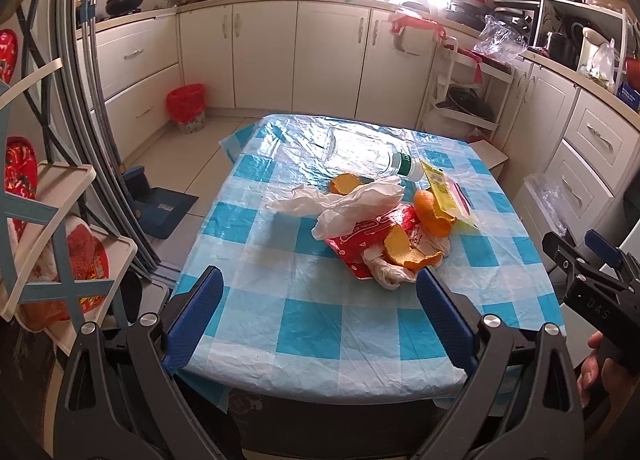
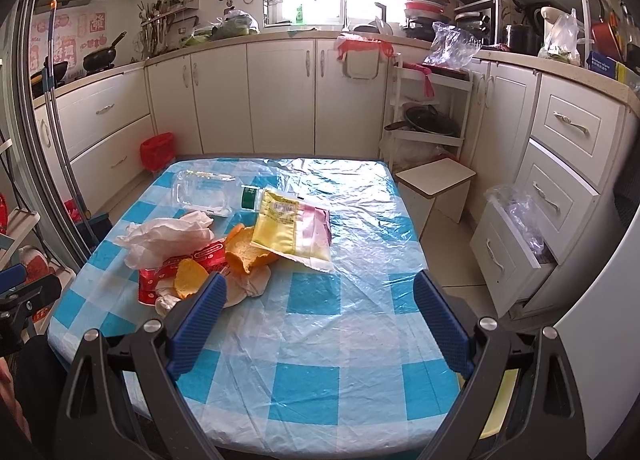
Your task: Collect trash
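Observation:
A heap of trash lies mid-table on the blue checked cloth (image 1: 312, 324) (image 2: 320, 340): crumpled white tissue (image 1: 344, 203) (image 2: 168, 236), a red wrapper (image 1: 360, 244) (image 2: 188, 260), orange peels (image 1: 432, 211) (image 2: 244, 250), a yellow packet (image 1: 444, 191) (image 2: 288, 227), and a clear plastic bottle (image 1: 360, 155) (image 2: 204, 191) lying on its side. My left gripper (image 1: 320, 296) hovers open at the near table edge, short of the heap. My right gripper (image 2: 320, 300) is open too, its left finger (image 2: 200, 320) just before the peels. Neither holds anything.
A red-lined bin (image 1: 186, 107) (image 2: 158, 149) stands on the floor by the far cabinets. A small white stool (image 2: 436, 183) sits right of the table, beside an open drawer (image 2: 516, 244) lined with plastic. A folding rack (image 1: 52, 219) stands at the left.

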`<action>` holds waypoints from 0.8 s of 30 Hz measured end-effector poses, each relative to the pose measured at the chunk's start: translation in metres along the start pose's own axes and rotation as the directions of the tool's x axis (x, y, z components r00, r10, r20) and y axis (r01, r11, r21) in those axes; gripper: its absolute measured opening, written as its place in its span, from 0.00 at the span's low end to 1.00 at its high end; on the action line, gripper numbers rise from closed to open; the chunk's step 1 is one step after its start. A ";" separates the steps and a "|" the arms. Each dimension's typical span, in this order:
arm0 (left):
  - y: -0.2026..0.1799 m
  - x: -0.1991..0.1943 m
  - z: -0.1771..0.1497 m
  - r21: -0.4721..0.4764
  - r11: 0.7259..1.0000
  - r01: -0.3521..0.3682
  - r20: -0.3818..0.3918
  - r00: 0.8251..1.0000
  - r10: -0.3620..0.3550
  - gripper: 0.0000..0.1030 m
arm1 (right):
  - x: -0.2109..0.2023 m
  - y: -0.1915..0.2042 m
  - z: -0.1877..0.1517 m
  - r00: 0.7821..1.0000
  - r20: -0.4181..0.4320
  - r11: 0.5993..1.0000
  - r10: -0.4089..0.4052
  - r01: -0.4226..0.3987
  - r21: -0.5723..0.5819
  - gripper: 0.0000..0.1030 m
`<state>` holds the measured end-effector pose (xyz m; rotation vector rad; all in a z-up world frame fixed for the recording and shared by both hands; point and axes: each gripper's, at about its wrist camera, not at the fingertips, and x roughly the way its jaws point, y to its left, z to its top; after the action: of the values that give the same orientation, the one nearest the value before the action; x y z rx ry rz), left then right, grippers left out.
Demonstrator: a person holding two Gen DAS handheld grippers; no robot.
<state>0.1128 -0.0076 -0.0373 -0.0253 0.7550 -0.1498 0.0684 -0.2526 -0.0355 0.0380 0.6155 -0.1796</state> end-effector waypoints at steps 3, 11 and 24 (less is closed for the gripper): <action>-0.005 0.014 0.007 0.054 0.998 0.020 0.007 1.000 -0.020 0.90 | 0.001 0.001 -0.001 1.000 -0.007 1.000 0.002 -0.002 -0.002 0.88; -0.014 0.087 0.035 0.117 0.991 0.058 -0.051 0.997 -0.052 0.65 | 0.010 0.000 -0.004 0.999 -0.038 1.000 0.009 -0.009 0.002 0.88; 0.016 0.090 0.027 0.068 0.985 0.160 -0.118 0.981 -0.151 0.02 | 0.027 -0.004 -0.005 0.994 -0.092 0.996 0.062 -0.056 0.065 0.88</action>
<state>0.1979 -0.0061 -0.0803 -0.0028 0.8589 -0.3318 0.0868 -0.2600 -0.0548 0.1256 0.7018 -0.1399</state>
